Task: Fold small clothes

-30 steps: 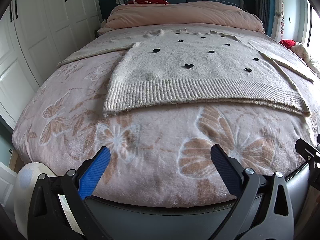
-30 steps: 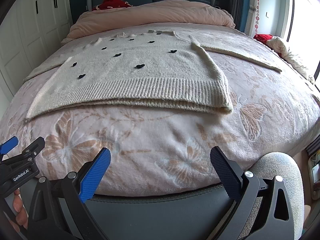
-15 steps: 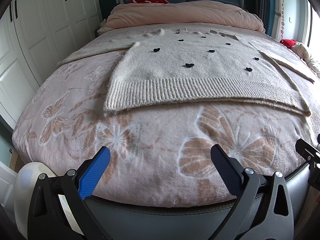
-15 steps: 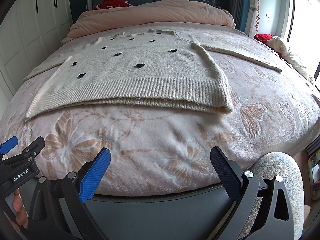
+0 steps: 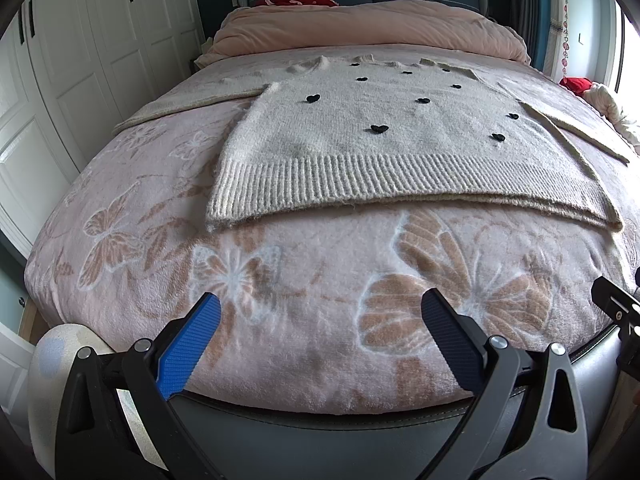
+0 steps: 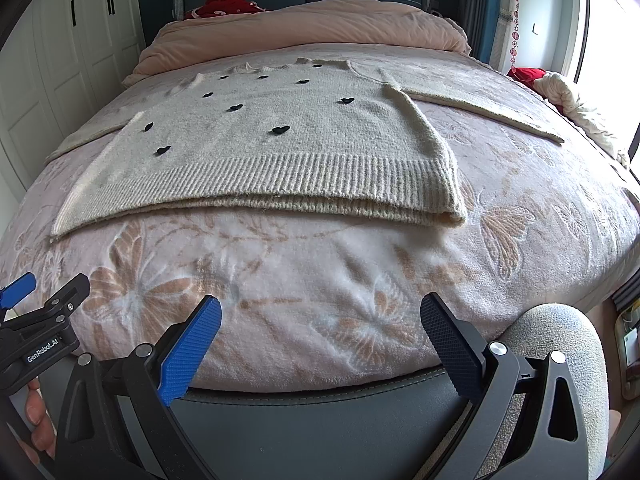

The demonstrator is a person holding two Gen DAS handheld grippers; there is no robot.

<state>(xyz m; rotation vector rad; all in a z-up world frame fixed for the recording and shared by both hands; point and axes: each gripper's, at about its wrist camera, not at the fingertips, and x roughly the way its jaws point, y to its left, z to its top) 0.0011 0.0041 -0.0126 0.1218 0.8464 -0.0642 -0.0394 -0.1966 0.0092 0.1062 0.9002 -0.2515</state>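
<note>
Nothing is changing: both tongs, left (image 5: 320, 332) and right (image 6: 320, 330), are still hovering wide open and empty, the sweater (image 5: 384, 148) lying untouched ahead.

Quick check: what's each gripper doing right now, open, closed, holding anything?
Left gripper: open, holding nothing, short of the sweater.
Right gripper: open, holding nothing, also short of it.

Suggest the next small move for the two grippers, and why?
Probably advance both toward the sweater's ribbed hem. The left gripper and right gripper hang at the foot of the bed, jaws wide and empty, with bare blanket between them and the flat, unfolded sweater.
</note>
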